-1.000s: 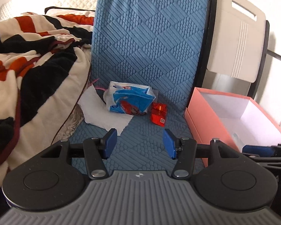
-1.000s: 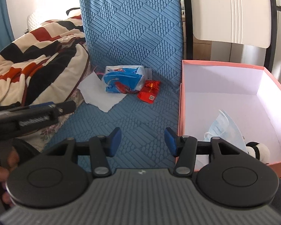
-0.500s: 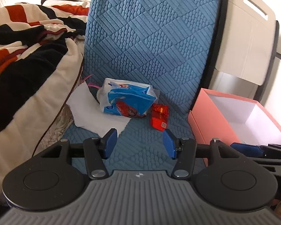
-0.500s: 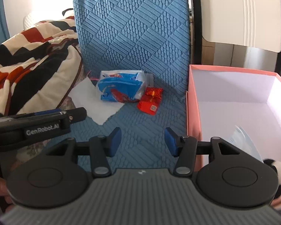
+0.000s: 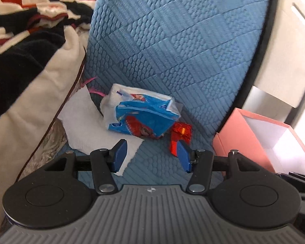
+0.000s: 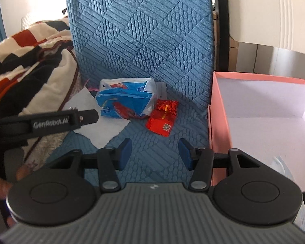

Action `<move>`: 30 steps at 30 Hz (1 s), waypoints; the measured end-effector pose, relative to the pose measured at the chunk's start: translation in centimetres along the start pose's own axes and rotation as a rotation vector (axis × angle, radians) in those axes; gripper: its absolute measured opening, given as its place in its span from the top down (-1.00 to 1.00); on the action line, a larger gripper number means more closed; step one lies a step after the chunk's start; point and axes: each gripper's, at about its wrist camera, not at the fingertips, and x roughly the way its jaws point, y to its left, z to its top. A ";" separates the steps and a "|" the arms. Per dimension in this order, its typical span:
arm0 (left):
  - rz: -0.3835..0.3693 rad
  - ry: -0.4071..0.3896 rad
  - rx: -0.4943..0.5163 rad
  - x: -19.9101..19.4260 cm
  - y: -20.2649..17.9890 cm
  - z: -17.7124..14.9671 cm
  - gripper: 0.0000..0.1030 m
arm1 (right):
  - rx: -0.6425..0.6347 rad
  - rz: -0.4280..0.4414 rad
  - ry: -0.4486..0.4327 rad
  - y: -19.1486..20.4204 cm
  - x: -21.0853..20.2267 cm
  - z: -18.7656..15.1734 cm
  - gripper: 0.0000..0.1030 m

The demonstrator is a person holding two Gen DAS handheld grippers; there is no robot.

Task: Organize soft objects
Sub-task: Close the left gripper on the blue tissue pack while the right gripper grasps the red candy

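While the blue tissue pack (image 5: 142, 120) lies slumped on the blue quilted seat (image 6: 156, 142), touching the red packet (image 5: 179, 136) and overlapping a loose tissue sheet (image 5: 85, 126), both the left claw (image 5: 151, 155) and right claw (image 6: 155, 154) hover half-open and empty; either could snag the sheet or pinch only crinkly wrapper, missing the pink box (image 6: 254, 109).
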 end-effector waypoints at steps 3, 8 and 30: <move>-0.002 0.021 -0.026 1.8 0.4 0.5 -0.17 | -0.009 -0.001 0.011 0.2 1.4 0.4 -0.04; -0.024 0.070 -0.105 4.8 1.5 1.1 -0.17 | 0.017 0.002 0.041 0.1 4.2 1.3 -0.04; -0.227 0.153 -0.486 12.8 6.1 4.2 -0.42 | 0.122 -0.017 0.164 -2.4 15.7 4.0 -0.15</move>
